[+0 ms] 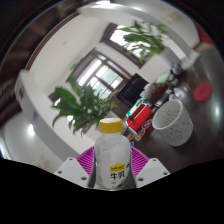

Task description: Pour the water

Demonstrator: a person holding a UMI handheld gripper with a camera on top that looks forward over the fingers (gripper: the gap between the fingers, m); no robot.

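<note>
A clear plastic bottle [112,158] with a yellow cap and a yellow-and-black label stands upright between my fingers. My gripper [112,166] is shut on the bottle, with the purple pads [86,162] pressed against both its sides. A white cup [172,122] with a patterned surface is beyond the fingers to the right, tilted in this view and apart from the bottle.
A red-and-white pack [140,117] lies just left of the cup. A leafy green plant [82,103] is beyond the bottle to the left, another plant [142,40] farther off near windows [100,73]. A dark object [184,70] stands past the cup.
</note>
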